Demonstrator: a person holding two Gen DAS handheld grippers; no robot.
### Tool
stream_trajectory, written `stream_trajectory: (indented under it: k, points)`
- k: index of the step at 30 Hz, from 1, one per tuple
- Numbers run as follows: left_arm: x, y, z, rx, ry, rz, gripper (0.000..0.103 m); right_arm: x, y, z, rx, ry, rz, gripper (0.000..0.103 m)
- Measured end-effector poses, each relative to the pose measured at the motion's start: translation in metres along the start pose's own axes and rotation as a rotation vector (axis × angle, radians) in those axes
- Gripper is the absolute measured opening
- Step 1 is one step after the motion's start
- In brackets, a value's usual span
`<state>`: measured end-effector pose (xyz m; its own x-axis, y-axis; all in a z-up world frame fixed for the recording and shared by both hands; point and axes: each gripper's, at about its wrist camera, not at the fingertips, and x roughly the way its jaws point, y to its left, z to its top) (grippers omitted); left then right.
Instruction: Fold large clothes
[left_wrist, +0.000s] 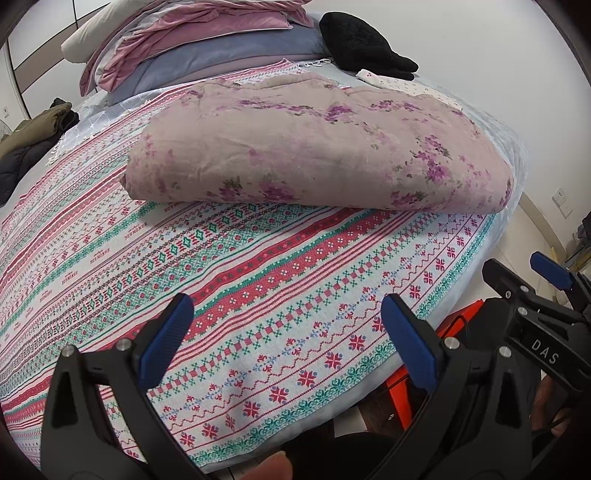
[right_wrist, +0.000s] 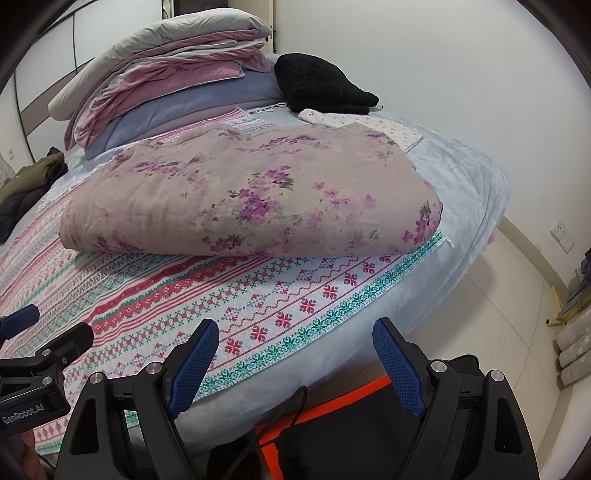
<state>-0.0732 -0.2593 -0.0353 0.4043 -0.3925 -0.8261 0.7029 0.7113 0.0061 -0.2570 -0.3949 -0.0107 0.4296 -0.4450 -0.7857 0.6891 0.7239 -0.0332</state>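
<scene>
A thick folded quilt (left_wrist: 317, 147), dusty pink with purple flowers, lies on the patterned bedspread (left_wrist: 184, 266) in the middle of the bed; it also shows in the right wrist view (right_wrist: 243, 195). My left gripper (left_wrist: 288, 332) is open and empty, held above the near edge of the bed, short of the quilt. My right gripper (right_wrist: 295, 354) is open and empty at the bed's near right edge, over the bedspread (right_wrist: 229, 295) border. The right gripper also shows in the left wrist view (left_wrist: 524, 280), and the left gripper at the left edge of the right wrist view (right_wrist: 40, 332).
A stack of folded pink, grey and blue bedding (right_wrist: 166, 74) sits at the head of the bed, with a black knit garment (right_wrist: 317, 81) beside it. Dark jackets (left_wrist: 33, 140) lie at the far left. An orange and black object (right_wrist: 351, 424) sits on the floor below my grippers.
</scene>
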Motion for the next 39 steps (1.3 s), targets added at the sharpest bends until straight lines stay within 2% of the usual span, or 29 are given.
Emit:
stream_trajectory:
  k: [39]
  points:
    - [0.0005,0.0018,-0.0038,-0.001,0.023,-0.012,0.101,-0.0007,-0.0013,-0.0003,0.002,0.004,-0.016,0.087]
